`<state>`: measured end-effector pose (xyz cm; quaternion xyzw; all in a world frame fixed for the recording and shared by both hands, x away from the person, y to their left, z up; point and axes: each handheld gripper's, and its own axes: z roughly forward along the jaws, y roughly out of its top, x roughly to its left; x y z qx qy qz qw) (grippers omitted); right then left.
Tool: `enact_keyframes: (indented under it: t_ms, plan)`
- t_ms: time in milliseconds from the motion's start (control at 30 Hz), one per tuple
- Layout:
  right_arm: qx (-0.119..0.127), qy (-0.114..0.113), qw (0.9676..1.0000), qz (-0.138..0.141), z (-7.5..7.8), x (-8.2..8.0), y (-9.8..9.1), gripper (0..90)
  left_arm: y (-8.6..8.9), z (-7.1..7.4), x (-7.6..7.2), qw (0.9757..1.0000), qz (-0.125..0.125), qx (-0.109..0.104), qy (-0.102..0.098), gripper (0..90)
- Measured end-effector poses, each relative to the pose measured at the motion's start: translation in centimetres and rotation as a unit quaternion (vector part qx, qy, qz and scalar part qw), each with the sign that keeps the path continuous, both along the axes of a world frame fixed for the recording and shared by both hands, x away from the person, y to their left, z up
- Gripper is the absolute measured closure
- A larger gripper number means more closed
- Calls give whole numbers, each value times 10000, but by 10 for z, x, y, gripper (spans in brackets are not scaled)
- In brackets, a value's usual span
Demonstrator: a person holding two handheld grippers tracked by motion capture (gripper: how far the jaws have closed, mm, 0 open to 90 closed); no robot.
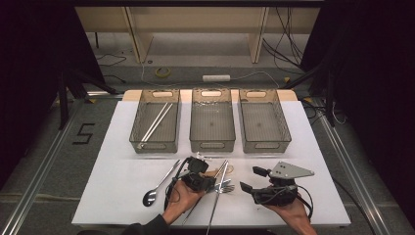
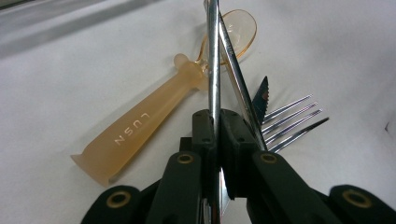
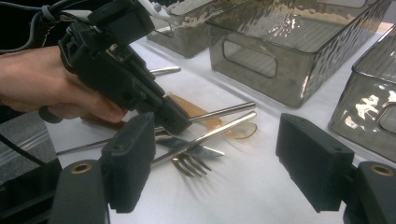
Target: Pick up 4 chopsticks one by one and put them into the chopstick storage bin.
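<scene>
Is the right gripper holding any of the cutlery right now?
No: the right gripper stands wide open with only bare table between its jaws, apart from the fork.

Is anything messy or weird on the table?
Yes. The cutlery near the left gripper lies in a crossed heap: metal chopsticks over an orange plastic spoon, a fork and a knife. Its jaws pinch one chopstick.
</scene>
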<state>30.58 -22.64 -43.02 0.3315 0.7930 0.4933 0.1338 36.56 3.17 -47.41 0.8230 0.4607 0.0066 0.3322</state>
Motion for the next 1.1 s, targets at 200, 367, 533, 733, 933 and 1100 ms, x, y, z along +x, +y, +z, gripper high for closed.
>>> enact_keyframes:
  t_ms: [200,367,533,733,933,1100]
  plan:
    - [0,-1,10000,-10,0,0,0,294,1,8,-1,9999,-117,-46,-92,845]
    - [12,-5,10000,-11,0,0,-1,294,4,21,-1,9995,-189,-197,-173,846]
    - [27,0,10000,-27,0,0,-1,294,8,35,-1,9987,-233,-353,-274,846]
    - [24,-2,10000,-36,1,0,-2,294,17,55,3,9975,-295,-446,-455,846]
    - [44,-21,10000,-50,1,0,-2,293,44,85,18,9949,-65,-542,-852,846]
    - [52,-27,10000,-45,1,0,-2,293,79,112,36,9902,332,-633,-1200,846]
